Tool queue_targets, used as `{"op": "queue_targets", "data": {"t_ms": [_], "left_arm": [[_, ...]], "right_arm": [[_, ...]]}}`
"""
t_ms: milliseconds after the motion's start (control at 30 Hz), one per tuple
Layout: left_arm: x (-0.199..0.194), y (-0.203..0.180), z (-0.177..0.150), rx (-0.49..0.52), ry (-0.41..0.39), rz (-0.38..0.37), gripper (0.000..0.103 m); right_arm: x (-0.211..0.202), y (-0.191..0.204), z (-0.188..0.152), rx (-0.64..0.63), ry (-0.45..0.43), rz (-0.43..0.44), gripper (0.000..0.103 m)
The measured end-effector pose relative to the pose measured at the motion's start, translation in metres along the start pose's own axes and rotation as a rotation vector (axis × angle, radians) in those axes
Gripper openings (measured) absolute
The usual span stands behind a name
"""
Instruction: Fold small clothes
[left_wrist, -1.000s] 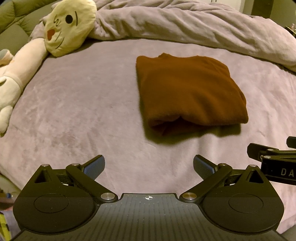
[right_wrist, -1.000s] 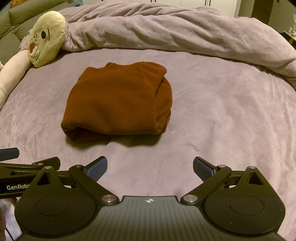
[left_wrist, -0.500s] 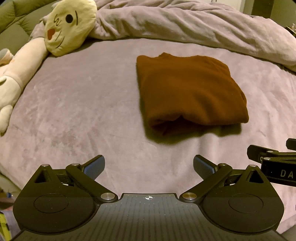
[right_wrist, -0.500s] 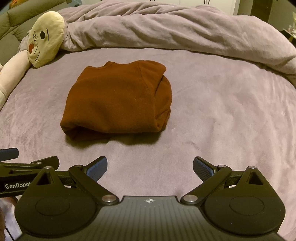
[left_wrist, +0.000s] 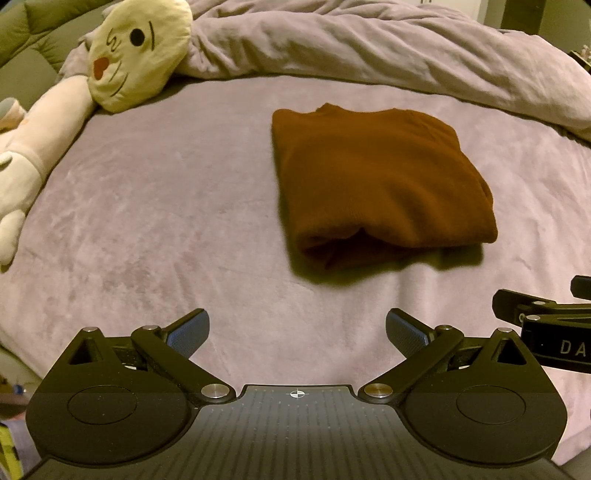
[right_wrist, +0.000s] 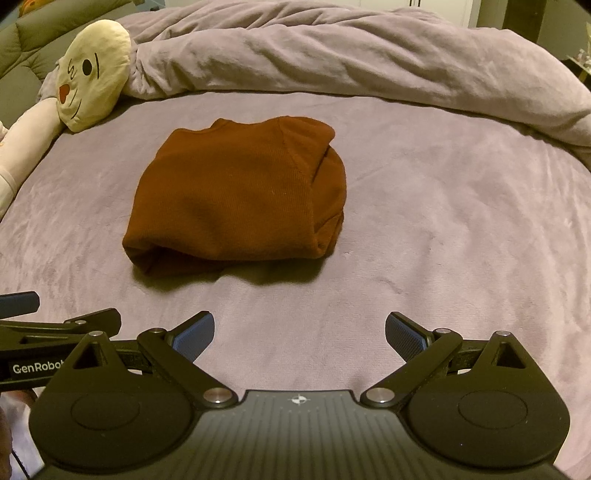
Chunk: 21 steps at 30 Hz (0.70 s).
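Bed (left_wrist: 147, 229): bare mauve cover under and ahead of both hand-held grippers; nothing shifted on it over the last second.
Duvet (right_wrist: 351, 55): bunched along the far edge, well beyond the grippers; unchanged.
Plush toy (left_wrist: 136, 51): far left of the left hand-held gripper; not touched.
Brown garment (right_wrist: 236, 195): lies as a compact folded bundle ahead of both grippers, ahead-right of the left one, ahead-left of the right one. Shape and place matched against the earlier frames; no change seen.
Left hand-held gripper (left_wrist: 297, 330): jaws spread wide, nothing held, kept low over the bed short of the garment.
Right hand-held gripper (right_wrist: 300, 330): jaws spread wide, nothing held, just beside the left one; only a slight drift of view noted.
Task reading: fold judged complete for this piece; both grippers are released and held back, no further fold indicated.
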<state>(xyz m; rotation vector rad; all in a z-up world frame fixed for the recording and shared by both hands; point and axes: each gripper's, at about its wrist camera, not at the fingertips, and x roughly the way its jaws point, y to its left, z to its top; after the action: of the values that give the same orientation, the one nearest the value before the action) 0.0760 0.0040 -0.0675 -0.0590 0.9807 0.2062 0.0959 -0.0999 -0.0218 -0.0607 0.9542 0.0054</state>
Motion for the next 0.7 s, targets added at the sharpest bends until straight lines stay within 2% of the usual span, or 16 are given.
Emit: {"op": "queue_targets", "data": {"t_ms": [700], "left_arm": [[0.0006,0.0028,-0.0004,0.001,-0.006,-0.002,0.103]], "right_arm": [[-0.0013,0.0017,-0.0005,-0.002,-0.003,-0.008,0.099]]}}
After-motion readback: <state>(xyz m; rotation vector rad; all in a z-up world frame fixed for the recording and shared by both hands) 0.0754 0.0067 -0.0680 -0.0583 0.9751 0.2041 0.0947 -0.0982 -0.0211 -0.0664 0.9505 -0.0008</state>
